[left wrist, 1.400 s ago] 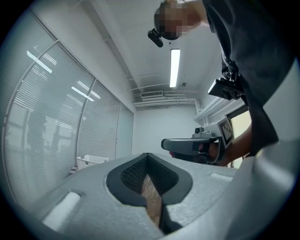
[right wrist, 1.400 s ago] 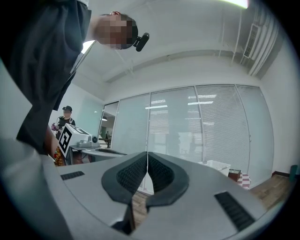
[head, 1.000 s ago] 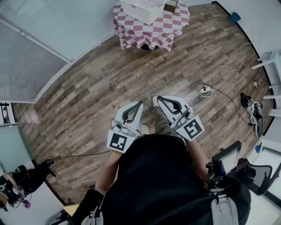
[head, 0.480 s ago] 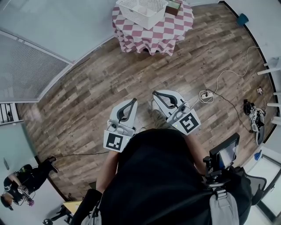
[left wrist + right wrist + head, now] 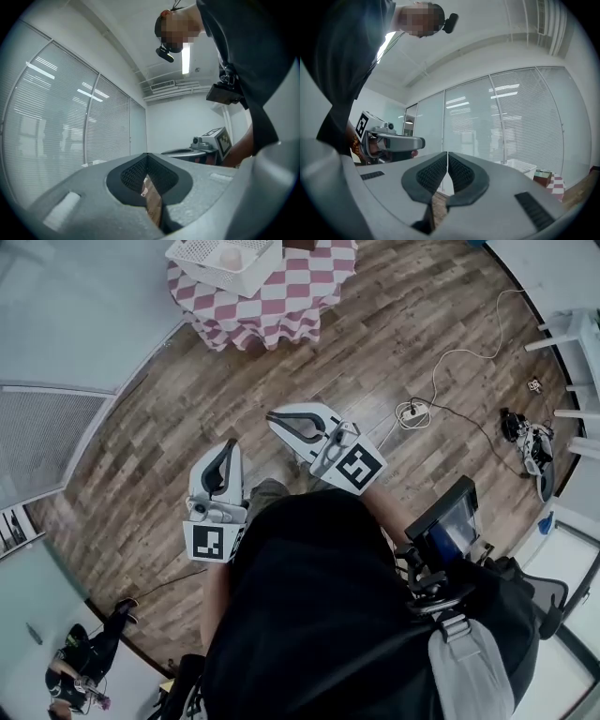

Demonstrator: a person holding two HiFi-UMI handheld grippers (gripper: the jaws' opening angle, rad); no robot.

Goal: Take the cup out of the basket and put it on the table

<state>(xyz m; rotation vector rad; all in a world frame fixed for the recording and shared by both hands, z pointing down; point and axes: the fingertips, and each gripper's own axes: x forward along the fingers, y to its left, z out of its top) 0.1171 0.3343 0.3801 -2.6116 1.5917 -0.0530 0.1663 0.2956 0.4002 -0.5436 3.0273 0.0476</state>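
**Grippers.** The right gripper (image 5: 274,416) has its jaws pressed together with nothing between them; the right gripper view confirms the ribbed pads meet at the tips. The left gripper (image 5: 229,447) is likewise closed and empty: its own view shows the pads meeting at the tips, with only floor visible through the gap behind them. Both are carried level, side by side, over the wooden floor (image 5: 169,427), pointing toward 11 o'clock in the head view.

**Task item.** The cup (image 5: 231,256) is a small pale object inside the white basket (image 5: 202,259). The basket sits on the table (image 5: 272,306) with the red-and-white checked cloth, at 11 o'clock and well apart from both grippers. No step of the lift has begun.

**Handling assessment.** The cup's material cannot be told at this range. It is judged light and stiff enough to pinch, but thin-walled, so a hard squeeze could deform it. The recommended hold is on the rim, one jaw inside and one outside. The basket looks light and could shift or rise with the cup; steadying its rim with the other gripper is advisable.
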